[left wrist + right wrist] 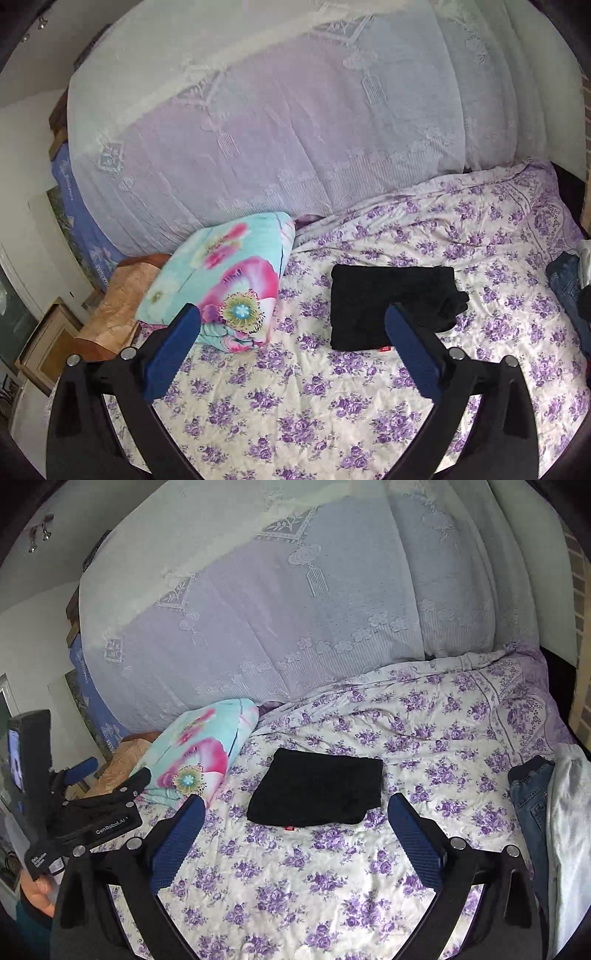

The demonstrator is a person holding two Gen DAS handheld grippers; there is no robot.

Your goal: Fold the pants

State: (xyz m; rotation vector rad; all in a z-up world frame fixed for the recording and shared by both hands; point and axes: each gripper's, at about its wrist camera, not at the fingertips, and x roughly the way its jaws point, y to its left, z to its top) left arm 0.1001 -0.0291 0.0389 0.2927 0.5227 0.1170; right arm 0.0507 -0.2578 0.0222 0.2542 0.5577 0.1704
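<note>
Black pants (388, 302) lie folded into a compact rectangle on the purple-flowered bedsheet (295, 406), with a small red tag at the near edge. They also show in the right wrist view (317, 794). My left gripper (293, 317) is open and empty, held above the bed just short of the pants. My right gripper (297, 805) is open and empty, hovering in front of the pants. The left gripper also shows from the side at the left of the right wrist view (107, 771).
A floral turquoise-and-pink pillow (229, 284) lies left of the pants. Blue jeans (532, 794) and a white garment (569, 830) lie at the bed's right edge. A lace curtain (277, 129) hangs behind the bed. Wooden furniture (118, 306) stands at left.
</note>
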